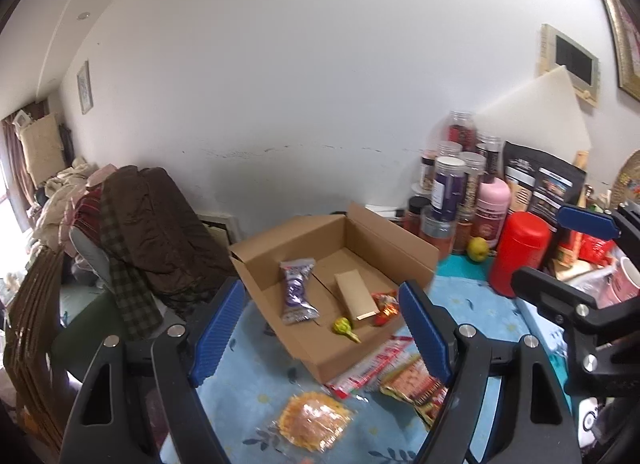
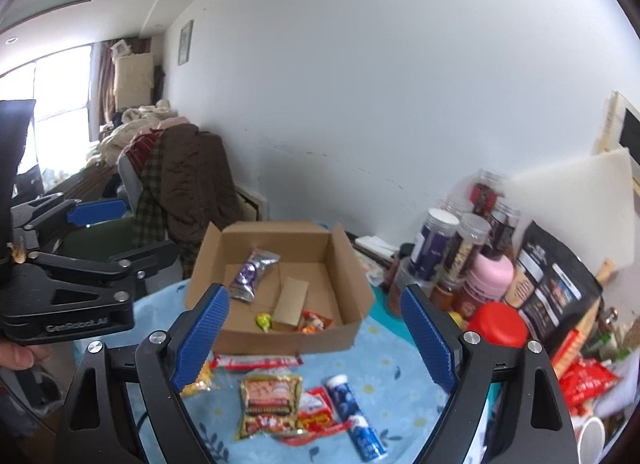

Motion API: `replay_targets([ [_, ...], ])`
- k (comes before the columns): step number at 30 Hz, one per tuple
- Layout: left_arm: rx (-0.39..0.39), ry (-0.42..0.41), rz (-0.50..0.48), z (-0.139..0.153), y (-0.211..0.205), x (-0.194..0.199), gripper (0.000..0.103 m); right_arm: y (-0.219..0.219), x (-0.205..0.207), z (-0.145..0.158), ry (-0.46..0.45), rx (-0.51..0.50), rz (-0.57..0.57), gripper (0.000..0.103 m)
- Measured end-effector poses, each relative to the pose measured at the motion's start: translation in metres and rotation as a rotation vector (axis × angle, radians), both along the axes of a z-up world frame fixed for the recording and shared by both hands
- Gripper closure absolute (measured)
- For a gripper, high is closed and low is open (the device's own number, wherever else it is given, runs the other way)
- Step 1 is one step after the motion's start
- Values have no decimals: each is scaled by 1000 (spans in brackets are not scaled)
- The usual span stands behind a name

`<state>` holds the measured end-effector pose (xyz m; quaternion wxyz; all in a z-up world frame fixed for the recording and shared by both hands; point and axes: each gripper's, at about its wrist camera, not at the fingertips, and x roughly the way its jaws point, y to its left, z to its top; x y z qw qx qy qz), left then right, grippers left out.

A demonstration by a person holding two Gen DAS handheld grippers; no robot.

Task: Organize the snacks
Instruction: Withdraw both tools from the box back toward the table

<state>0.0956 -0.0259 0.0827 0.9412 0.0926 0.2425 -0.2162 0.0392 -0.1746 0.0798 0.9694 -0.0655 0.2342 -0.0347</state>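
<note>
Open brown cardboard box (image 2: 280, 284) sits on desk with light blue floral cloth (image 2: 400, 376). Inside it: purple foil snack packet (image 2: 252, 274), tan cardboard sleeve (image 2: 291, 304), yellow-green wrapped candy (image 2: 263, 321), orange-red wrapper (image 2: 316, 322). Just in front of the box: gold-red noodle packet (image 2: 269, 404), blue tube (image 2: 356, 416), red-white flat pack (image 2: 260, 362). Left claw (image 1: 320, 336) spread, holding nothing. Right claw (image 2: 316, 338) spread, holding nothing.

A table with a blue floral cloth (image 2: 384, 348) bears a cardboard box (image 2: 280, 338); loose snack packets (image 2: 269, 404) beside it; jars (image 2: 434, 248) behind.
</note>
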Motion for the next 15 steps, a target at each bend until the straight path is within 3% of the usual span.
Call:
replay_targets([
  [15,-1,110,-120,-43,10,-39,23,13,-34,-57,64,57,30,15],
])
